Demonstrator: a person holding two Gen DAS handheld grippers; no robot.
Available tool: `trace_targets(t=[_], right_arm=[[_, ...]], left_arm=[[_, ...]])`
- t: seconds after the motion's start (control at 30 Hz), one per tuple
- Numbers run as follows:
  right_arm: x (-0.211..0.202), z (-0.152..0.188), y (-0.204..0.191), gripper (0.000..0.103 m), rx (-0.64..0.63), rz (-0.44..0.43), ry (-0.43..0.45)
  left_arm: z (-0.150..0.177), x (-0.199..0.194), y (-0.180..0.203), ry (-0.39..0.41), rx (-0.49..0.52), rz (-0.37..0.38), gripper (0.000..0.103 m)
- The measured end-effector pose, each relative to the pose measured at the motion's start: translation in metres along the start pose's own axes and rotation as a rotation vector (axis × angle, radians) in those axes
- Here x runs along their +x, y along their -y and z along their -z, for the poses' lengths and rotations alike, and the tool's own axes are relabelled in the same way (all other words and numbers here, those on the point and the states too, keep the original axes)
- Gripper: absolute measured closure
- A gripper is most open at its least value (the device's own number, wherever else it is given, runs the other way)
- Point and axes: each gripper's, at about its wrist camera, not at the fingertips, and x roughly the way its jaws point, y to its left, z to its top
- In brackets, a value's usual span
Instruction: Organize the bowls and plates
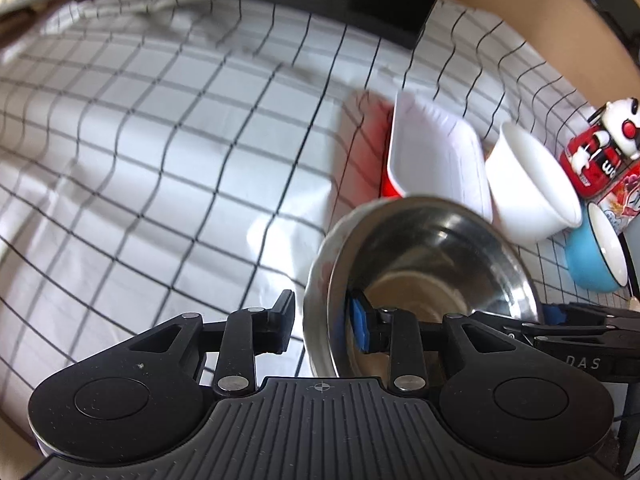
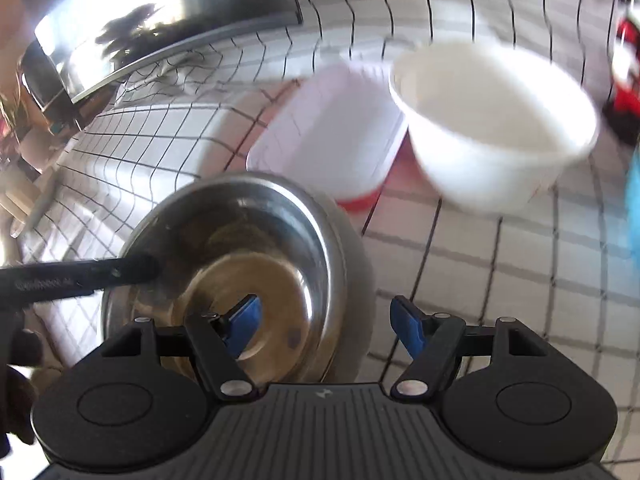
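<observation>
Steel bowl (image 2: 240,264) empty; white bowl (image 2: 492,128) empty beside it.

Both wrist cameras look steeply down, close on the steel bowl (image 1: 432,264).

Home dining or kitchen setting: the tabletop (image 1: 160,152) wears a white cloth with a black grid. Ahead of the jaws sit household dishes, a steel bowl (image 1: 432,256), white bowl (image 1: 528,184), blue bowl (image 1: 588,264) and a white-and-red dish (image 1: 436,160). A red toy figure (image 1: 600,148) stands at far right, a dark screen (image 2: 120,28) behind.
</observation>
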Motion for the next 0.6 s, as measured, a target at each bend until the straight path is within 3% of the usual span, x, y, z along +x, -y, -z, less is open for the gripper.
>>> trace_targets(t=[0.07, 0.13, 0.23, 0.33, 0.6], right_arm=[[0.006, 0.002, 0.002, 0.032, 0.026, -0.040, -0.033], [0.009, 0.004, 0.000, 0.039, 0.029, -0.064, -0.053], [0.005, 0.006, 0.001, 0.047, 0.026, -0.051, -0.052], [-0.001, 0.007, 0.011, 0.048, 0.062, -0.068, -0.054], [-0.022, 0.015, 0.035, 0.047, 0.072, 0.007, -0.020]], left_arm=[[0.002, 0.007, 0.001, -0.030, -0.006, 0.002, 0.072], [0.002, 0.010, 0.003, -0.045, -0.014, 0.004, 0.071], [0.000, 0.011, 0.008, -0.063, -0.003, -0.021, 0.069], [0.000, 0.013, 0.012, -0.079, -0.010, 0.005, 0.068], [0.005, 0.023, 0.042, -0.100, 0.042, 0.056, 0.068]])
